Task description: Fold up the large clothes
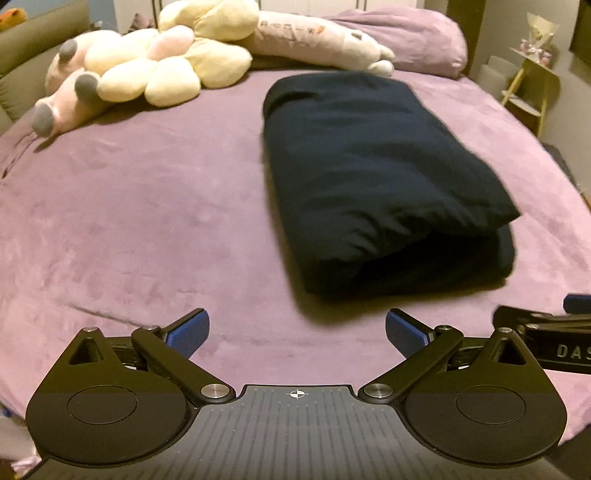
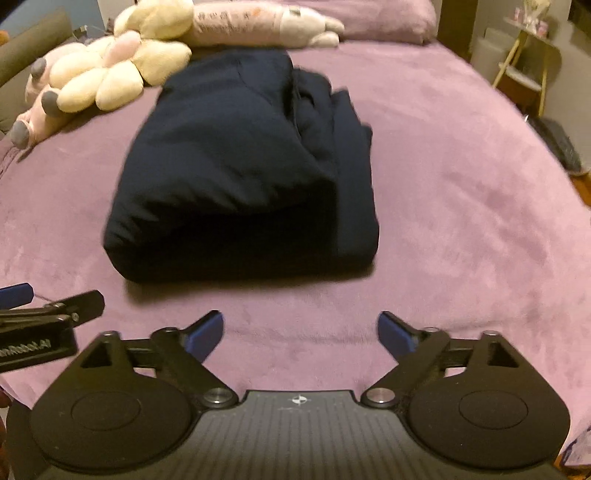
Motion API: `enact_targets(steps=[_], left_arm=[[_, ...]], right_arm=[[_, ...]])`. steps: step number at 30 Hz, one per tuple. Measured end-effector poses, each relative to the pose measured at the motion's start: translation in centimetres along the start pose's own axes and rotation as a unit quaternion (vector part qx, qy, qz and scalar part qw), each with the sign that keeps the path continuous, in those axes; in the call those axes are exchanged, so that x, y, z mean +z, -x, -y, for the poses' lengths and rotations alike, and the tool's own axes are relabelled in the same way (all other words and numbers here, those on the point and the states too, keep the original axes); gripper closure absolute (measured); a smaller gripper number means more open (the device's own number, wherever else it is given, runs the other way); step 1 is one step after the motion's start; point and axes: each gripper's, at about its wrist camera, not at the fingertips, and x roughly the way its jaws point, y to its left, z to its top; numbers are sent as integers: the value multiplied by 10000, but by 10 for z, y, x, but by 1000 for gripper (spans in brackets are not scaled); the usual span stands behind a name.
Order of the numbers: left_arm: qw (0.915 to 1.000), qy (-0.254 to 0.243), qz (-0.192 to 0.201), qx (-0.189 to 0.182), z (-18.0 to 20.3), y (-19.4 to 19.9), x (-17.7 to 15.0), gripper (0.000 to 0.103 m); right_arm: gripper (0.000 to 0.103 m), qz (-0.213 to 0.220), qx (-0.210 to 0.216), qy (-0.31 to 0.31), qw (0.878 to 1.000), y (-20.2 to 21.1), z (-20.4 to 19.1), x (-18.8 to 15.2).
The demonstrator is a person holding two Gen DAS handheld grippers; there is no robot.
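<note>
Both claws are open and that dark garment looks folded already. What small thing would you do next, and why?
Probably draw both grippers back a little more and stop. The dark garment lies as a compact bundle on the purple bed, and the left gripper and right gripper are open, empty and clear of it. The layered edge on its right looks slightly uneven, so one light tuck there might be worthwhile.

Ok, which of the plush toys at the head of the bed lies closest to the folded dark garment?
The cream flower-shaped plush; its petals reach the folded navy garment, unlike the long pink plush behind it.
</note>
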Motion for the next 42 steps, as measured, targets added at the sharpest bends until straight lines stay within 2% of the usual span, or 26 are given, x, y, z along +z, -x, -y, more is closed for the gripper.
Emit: enact_targets(steps=[3, 6, 22, 42], left_arm=[[10000, -82, 49, -6, 4, 6, 0, 0], [9998, -155, 78, 29, 8, 10, -1, 0], [9998, -211, 32, 38, 12, 13, -4, 0], [9994, -308, 119, 85, 19, 19, -7, 0]], right_arm=[[2, 216, -185, 60, 9996, 16, -8, 2], [1, 238, -361, 23, 9991, 21, -10, 6], [1, 49, -462, -304, 9985, 24, -7, 3], [1, 86, -472, -457, 9978, 30, -2, 1]])
